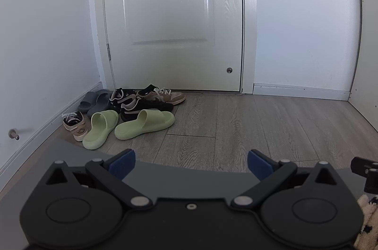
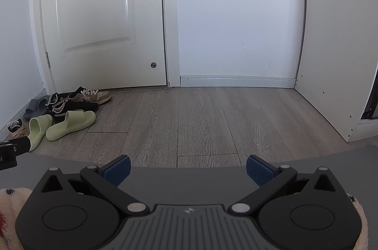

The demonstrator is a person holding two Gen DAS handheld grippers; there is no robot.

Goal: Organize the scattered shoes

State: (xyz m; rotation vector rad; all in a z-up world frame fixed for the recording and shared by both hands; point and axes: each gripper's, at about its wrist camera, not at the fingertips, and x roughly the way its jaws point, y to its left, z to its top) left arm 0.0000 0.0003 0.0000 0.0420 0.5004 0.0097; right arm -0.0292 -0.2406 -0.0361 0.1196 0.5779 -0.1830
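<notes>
Left gripper [image 1: 191, 163] and right gripper [image 2: 188, 168] wide apart, empty, black sneakers [image 1: 141, 106] half buried in shoe pile, details unclear

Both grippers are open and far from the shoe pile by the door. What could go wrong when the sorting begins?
The black sneakers lie partly under a green slide, so pulling one may drag the others. Loose laces on the tan sneaker might snag a finger. The left gripper and right gripper could collide over this tight pile.

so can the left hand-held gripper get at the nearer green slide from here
Probably yes: the left hand-held gripper is open, and only bare floor lies between it and the green slide, though some way off.
</notes>
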